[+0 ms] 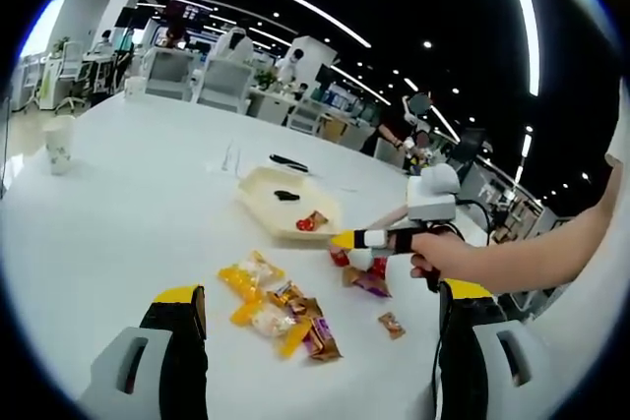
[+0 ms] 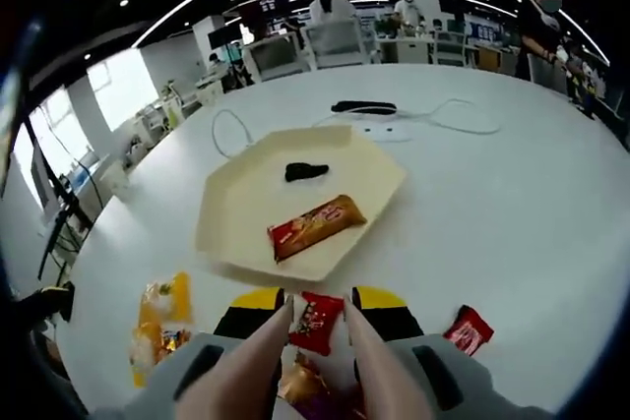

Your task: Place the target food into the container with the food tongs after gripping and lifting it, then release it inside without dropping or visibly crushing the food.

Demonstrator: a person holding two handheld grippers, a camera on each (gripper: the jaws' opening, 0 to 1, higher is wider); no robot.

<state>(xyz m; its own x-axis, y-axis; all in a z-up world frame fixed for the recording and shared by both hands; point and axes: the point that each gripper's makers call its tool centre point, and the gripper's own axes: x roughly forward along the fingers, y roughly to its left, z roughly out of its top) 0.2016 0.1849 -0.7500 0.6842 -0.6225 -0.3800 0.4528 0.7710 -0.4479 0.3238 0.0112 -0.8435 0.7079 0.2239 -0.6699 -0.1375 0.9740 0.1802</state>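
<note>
My right gripper (image 2: 317, 327) holds a pair of pale wooden food tongs (image 2: 313, 361), and the tongs' two arms close on a small red foil-wrapped sweet (image 2: 317, 322); the sweet hangs between the tong tips just short of the near rim of the cream hexagonal paper tray (image 2: 228, 206), so it is not in the container; its long axis runs roughly along the tongs, pointing toward the tray. My right fingers are clamped on the tongs, yellow pads pressed against the arms on either side.

Inside the tray lies a long red-and-orange wrapped bar (image 2: 316, 226), its long axis slanted across the tray floor, one end toward the tray's near edge and the other toward its far right side; beyond it in the tray sits a small black piece (image 2: 306, 172). Right of the tray's near rim another red wrapped sweet (image 2: 468, 329) lies on the white table (image 2: 512, 204); left of that rim lie yellow-orange packets (image 2: 160, 317).

In the left gripper view my left gripper (image 1: 320, 317) has its fingers spread wide apart, holding nothing, over a heap of yellow and purple wrapped snacks (image 1: 278, 314) on the near side of the tray (image 1: 266, 194); my right hand (image 1: 443, 253) reaches in from the right toward the tray.
</note>
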